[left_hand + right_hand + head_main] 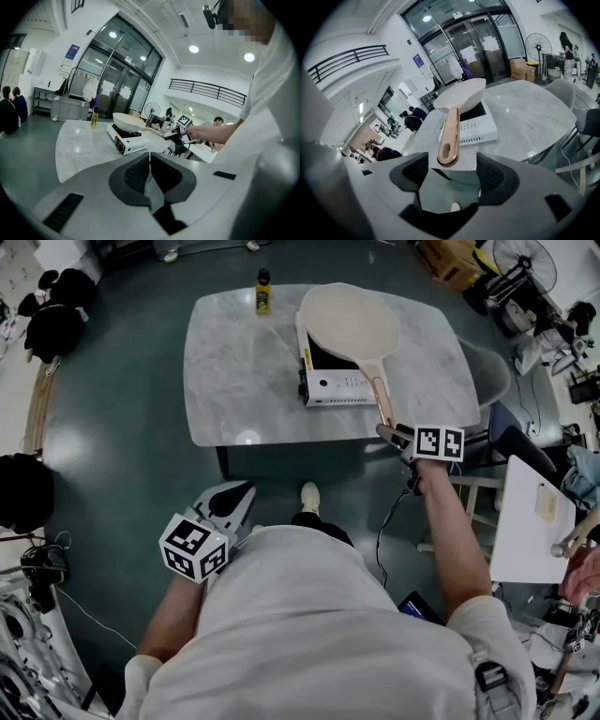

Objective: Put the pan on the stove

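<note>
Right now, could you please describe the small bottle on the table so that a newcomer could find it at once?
Find the marble table on the dark floor. A white stove with a cream pan on it sits there; the bottle stands alone at the table's far edge, left of the stove in the head view. It alone is yellow and upright, with a dark cap.

Low in the middle of the frame, the left hand-held gripper [150,161] has its dark jaws pressed together with nothing between them. Beyond it, on the marble counter [77,145], a pale pan [127,122] sits on the white stove [130,142]. The right hand-held gripper [172,136] is at the end of the pan's handle. A yellow bottle [94,119] stands further left.
</note>
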